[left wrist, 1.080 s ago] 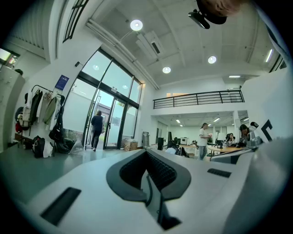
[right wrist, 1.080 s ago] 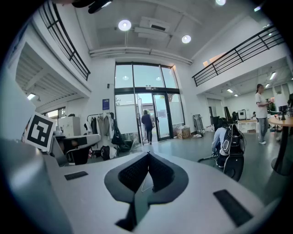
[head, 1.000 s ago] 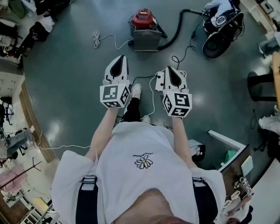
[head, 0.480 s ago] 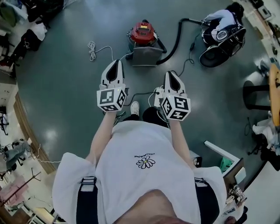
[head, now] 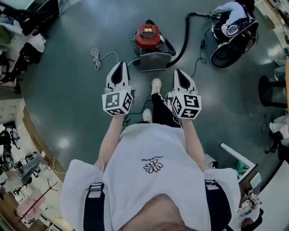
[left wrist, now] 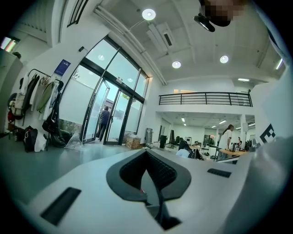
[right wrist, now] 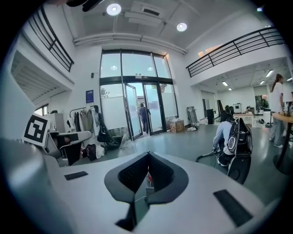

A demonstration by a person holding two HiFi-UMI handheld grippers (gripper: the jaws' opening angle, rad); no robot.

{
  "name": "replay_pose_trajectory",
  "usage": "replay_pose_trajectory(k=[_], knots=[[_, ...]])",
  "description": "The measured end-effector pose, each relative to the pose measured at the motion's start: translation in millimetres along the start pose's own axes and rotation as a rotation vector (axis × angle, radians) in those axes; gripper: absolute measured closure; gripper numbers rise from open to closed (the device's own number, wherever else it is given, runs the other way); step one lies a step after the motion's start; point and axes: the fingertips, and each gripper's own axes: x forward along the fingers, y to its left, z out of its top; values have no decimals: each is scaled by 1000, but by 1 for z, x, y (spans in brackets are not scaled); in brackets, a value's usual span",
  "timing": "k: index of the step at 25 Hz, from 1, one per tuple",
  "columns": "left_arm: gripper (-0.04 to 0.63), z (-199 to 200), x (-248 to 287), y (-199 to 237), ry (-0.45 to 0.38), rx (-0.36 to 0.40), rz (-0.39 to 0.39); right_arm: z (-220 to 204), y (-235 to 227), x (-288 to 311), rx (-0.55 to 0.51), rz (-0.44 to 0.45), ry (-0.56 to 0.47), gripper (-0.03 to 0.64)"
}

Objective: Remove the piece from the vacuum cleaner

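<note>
Zero contact: held left gripper (head: 121,67) and right gripper (head: 180,74) shut, empty, short of red vacuum cleaner (head: 148,36) on floor (head: 67,76) ahead; could have snagged loose white cord (head: 96,57) beside it.

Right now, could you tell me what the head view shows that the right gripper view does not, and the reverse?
Only the head view: the coiled cord on the floor, the flower shirt and a shoe. Only the right gripper view: glass doors, a balcony railing and ceiling lights. Both: the right tongs, shut and empty, the black hose, and a bent-over person with a backpack.
</note>
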Motion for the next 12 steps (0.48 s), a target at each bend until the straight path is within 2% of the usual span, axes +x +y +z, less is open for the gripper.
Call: replay_pose_trajectory(k=[5, 12], knots=[[594, -3, 84, 9, 18, 26, -12, 7, -32, 83, -18, 34, 28, 606], [594, 2, 217, 16, 56, 65, -43, 46, -70, 188, -157, 90, 53, 606]])
